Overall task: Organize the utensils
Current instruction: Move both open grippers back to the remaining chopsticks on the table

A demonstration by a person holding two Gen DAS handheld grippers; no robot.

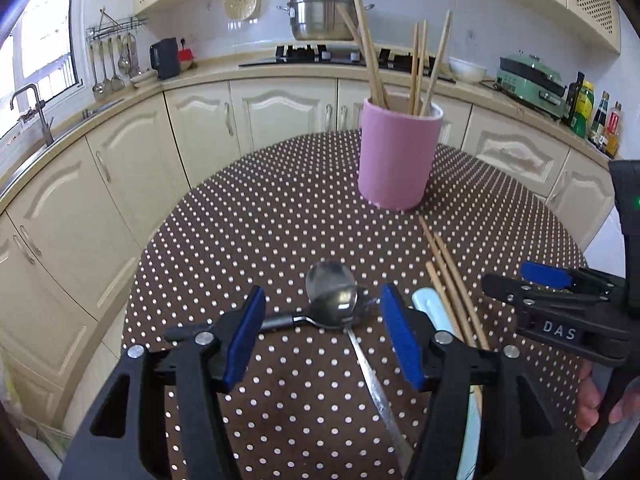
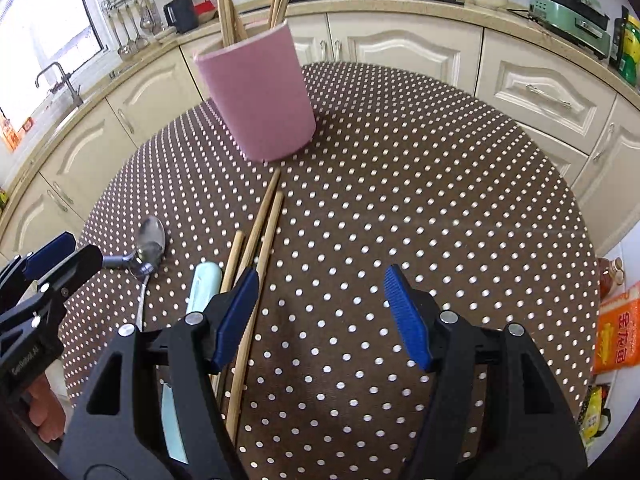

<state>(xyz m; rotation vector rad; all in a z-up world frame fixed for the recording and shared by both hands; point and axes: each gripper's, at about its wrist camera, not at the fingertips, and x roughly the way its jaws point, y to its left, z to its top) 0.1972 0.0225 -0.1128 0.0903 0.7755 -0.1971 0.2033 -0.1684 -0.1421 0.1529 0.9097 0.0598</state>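
A pink holder [image 1: 399, 152] with several wooden chopsticks [image 1: 417, 66] stands at the far side of the dotted table; it also shows in the right wrist view [image 2: 260, 96]. Two crossed metal spoons [image 1: 333, 298] lie just ahead of my open left gripper [image 1: 322, 340]. Three loose chopsticks [image 1: 450, 280] and a pale blue-handled utensil [image 1: 432, 306] lie to their right. My right gripper [image 2: 320, 316] is open and empty above the table, with the loose chopsticks [image 2: 262, 224] and blue handle [image 2: 204, 284] by its left finger. The spoons [image 2: 149, 246] show at left.
The round table [image 2: 420, 200] has a brown white-dotted cloth. Cream cabinets and a counter ring it, with a sink, hanging ladles, a kettle, a steel pot [image 1: 320, 14] on the hob, a green appliance [image 1: 532, 82] and bottles. Packets [image 2: 618, 332] lie at the right.
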